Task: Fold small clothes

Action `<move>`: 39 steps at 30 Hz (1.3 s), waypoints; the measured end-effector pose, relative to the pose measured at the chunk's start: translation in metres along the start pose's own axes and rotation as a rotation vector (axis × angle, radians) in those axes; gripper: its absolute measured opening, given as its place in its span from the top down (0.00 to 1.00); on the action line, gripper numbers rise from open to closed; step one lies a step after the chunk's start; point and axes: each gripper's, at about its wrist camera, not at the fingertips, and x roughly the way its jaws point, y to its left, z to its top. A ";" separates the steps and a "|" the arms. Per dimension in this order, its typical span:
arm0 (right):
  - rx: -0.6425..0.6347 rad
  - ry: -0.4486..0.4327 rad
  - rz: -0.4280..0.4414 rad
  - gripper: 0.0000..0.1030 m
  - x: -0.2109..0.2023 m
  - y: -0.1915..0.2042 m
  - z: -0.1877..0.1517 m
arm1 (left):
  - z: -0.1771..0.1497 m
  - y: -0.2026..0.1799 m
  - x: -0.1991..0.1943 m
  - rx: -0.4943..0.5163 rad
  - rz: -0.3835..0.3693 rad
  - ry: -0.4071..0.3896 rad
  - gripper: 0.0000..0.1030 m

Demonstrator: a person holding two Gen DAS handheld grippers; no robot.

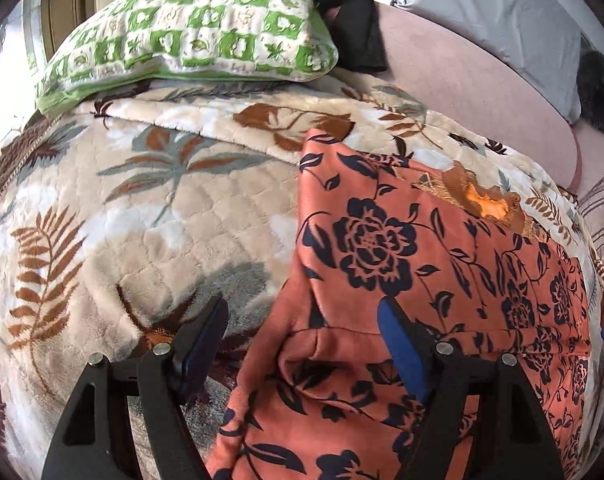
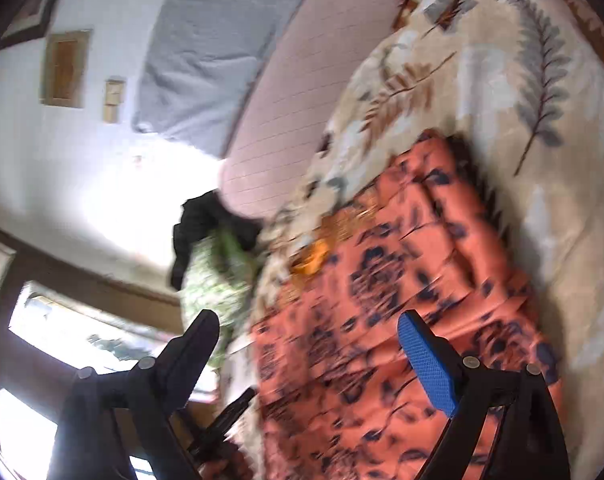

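An orange garment with dark navy flowers (image 1: 402, 264) lies on the leaf-patterned beige blanket (image 1: 161, 216), partly folded, with a gold embroidered patch (image 1: 482, 196) at its far side. My left gripper (image 1: 302, 320) is open, its jaws straddling the garment's left folded edge, just above it. The right wrist view is tilted and blurred. It shows the same garment (image 2: 382, 280) on the blanket (image 2: 522, 100). My right gripper (image 2: 308, 336) is open and empty above the garment's edge.
A green and white checked pillow (image 1: 197, 28) lies at the blanket's far side with a black cloth (image 1: 350, 12) behind it. A pink cushion (image 1: 482, 80) and a grey-blue pillow (image 1: 510, 20) sit at the far right. A window (image 2: 81, 340) shows in the right wrist view.
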 end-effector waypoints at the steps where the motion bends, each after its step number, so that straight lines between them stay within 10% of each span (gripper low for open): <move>1: 0.001 0.018 -0.043 0.09 0.013 -0.005 0.006 | -0.002 0.003 0.005 -0.007 -0.004 0.011 0.25; 8: 0.064 0.065 -0.236 0.12 0.060 -0.033 0.010 | -0.010 0.012 0.020 0.019 -0.027 -0.005 0.21; 11: -0.048 0.170 -0.369 0.87 0.083 -0.022 0.006 | -0.007 0.010 0.023 0.039 -0.011 0.007 0.20; 17: -0.299 0.062 -0.517 0.83 0.053 0.023 -0.014 | -0.007 0.026 0.006 -0.001 -0.016 0.001 0.20; 19: -0.375 0.172 -0.678 0.34 0.078 0.009 -0.019 | -0.013 0.030 -0.007 -0.009 -0.028 0.008 0.20; 26: -0.263 0.045 -0.449 0.24 -0.016 0.008 -0.032 | -0.071 0.060 -0.098 -0.032 -0.127 -0.050 0.19; 39: -0.187 0.359 -0.274 0.24 -0.161 -0.066 -0.151 | -0.189 0.120 -0.147 -0.110 -0.188 0.092 0.19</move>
